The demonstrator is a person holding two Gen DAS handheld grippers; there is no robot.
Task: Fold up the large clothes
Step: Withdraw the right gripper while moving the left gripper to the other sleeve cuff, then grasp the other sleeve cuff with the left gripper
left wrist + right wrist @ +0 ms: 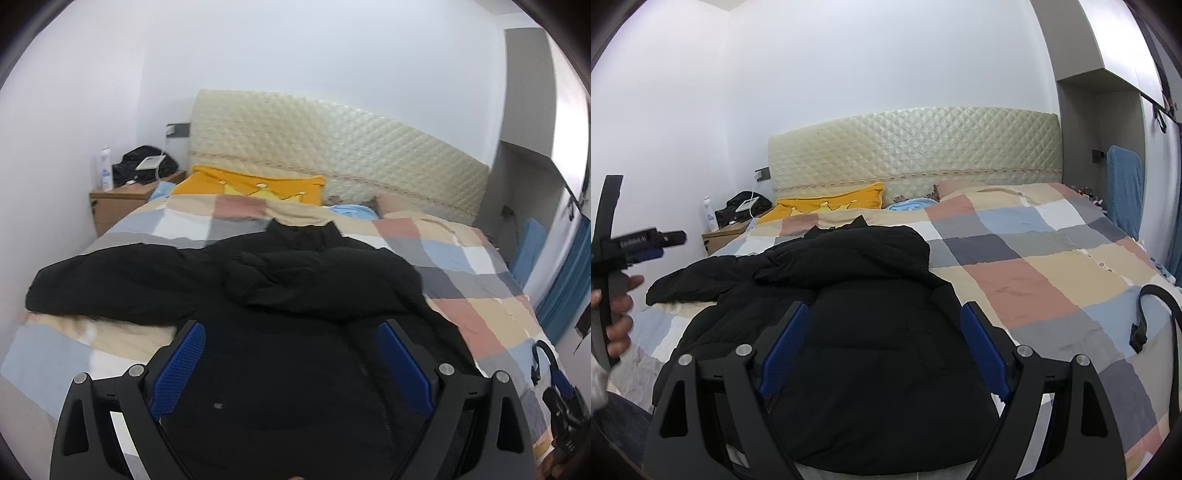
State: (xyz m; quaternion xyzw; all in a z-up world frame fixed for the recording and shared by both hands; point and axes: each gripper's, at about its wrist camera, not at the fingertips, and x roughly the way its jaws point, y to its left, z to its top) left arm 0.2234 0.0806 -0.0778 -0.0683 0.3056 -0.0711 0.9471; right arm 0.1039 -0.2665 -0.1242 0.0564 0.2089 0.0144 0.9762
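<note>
A black puffer jacket point(849, 295) lies spread on the checked bedspread point(1052, 258), one sleeve point(110, 284) flung out; bulky, soft, probably slippery, best pinched at hem or cuff. Both the left hand-held gripper point(291, 354) and the right hand-held gripper point(882, 339) hover agape, empty.

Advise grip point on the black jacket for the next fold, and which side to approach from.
Take the sleeve that lies spread out to the left, near its cuff end. Come with the left gripper, which is open, from above and from the left edge of the bed. The other sleeve looks already folded across the jacket, so this flat, free one is likely next.
</note>
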